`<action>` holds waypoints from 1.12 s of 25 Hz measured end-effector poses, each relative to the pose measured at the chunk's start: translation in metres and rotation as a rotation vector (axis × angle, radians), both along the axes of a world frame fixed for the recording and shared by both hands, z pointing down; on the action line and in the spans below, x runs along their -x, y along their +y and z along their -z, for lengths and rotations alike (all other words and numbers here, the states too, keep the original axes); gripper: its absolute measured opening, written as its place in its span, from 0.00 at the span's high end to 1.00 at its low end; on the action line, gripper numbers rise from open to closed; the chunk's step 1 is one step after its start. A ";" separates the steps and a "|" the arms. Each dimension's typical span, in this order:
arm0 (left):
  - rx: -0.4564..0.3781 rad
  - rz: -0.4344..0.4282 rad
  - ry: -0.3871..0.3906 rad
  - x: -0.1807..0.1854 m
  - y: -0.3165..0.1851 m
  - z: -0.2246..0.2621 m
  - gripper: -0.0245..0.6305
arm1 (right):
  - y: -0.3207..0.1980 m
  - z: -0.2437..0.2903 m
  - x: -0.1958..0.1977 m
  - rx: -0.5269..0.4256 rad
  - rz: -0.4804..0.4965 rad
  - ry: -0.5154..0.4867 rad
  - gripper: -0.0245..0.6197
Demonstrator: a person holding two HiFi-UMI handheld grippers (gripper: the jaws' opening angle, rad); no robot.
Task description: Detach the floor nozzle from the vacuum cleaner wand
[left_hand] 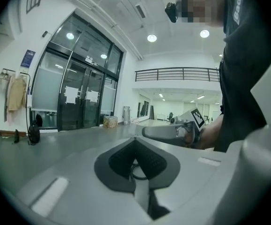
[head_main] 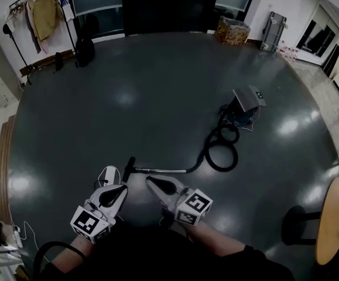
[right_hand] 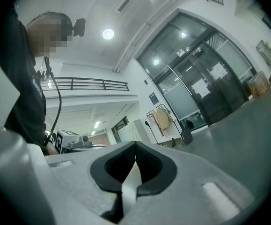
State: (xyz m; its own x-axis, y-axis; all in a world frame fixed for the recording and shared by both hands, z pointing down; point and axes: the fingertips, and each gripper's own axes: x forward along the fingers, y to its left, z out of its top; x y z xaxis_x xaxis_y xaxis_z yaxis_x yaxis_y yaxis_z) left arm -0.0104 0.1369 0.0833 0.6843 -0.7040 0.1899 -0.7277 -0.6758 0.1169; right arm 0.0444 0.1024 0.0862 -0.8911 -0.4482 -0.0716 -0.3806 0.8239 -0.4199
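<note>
- Listing first the dark glossy floor (head_main: 128,86), bearing every item below.
- Noting the vacuum cleaner body (head_main: 243,105), far right on that floor; judged the heaviest piece, with no need to lift it.
- Recording the black hose (head_main: 222,151), looped just near of the body and running left into the wand; likely soft and springy, apt to drag on the wand when pulled.
- Entering the wand (head_main: 160,170), a thin pale tube lying flat just beyond both grippers; judged stiff, light and smooth, so probably slippery; best clamped close to the nozzle joint.
- Entering the floor nozzle (head_main: 128,168), black, at the wand's left end, resting on the floor, not yet detached; probably rigid plastic and light; best taken at the neck rather than the flat foot, then twisted and drawn left off the tube. Release catch, if any, too small to make out.
- Logging the left gripper (head_main: 121,188), near and just left of the nozzle; tongs pressed together, pinching nothing.
- Logging the right gripper (head_main: 150,181), on the near side of the wand; tongs pressed together, empty; needing to spread before any hold.
</note>
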 end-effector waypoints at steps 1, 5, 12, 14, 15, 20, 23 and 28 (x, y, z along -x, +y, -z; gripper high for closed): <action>-0.006 -0.006 -0.004 0.000 0.000 0.001 0.96 | -0.002 -0.003 -0.002 0.011 0.002 0.003 0.96; -0.026 -0.028 0.012 0.006 -0.009 0.008 0.96 | -0.012 -0.012 0.004 0.040 0.011 0.024 0.96; -0.036 -0.082 -0.001 0.061 -0.049 -0.015 0.96 | -0.046 -0.035 0.047 0.090 -0.066 0.090 0.96; -0.047 -0.097 -0.006 0.082 -0.065 -0.020 0.96 | -0.058 -0.042 0.061 0.102 -0.104 0.114 0.96; -0.052 -0.105 -0.006 0.092 -0.074 -0.022 0.96 | -0.064 -0.045 0.068 0.105 -0.123 0.128 0.96; -0.036 -0.119 -0.007 0.135 -0.115 -0.046 0.96 | -0.097 -0.062 0.093 0.095 -0.203 0.165 0.96; -0.007 -0.109 -0.017 0.145 -0.134 -0.073 0.96 | -0.114 -0.083 0.099 0.105 -0.221 0.173 0.96; 0.035 -0.096 -0.054 0.137 -0.155 -0.127 0.96 | -0.134 -0.141 0.097 0.152 -0.180 0.172 0.93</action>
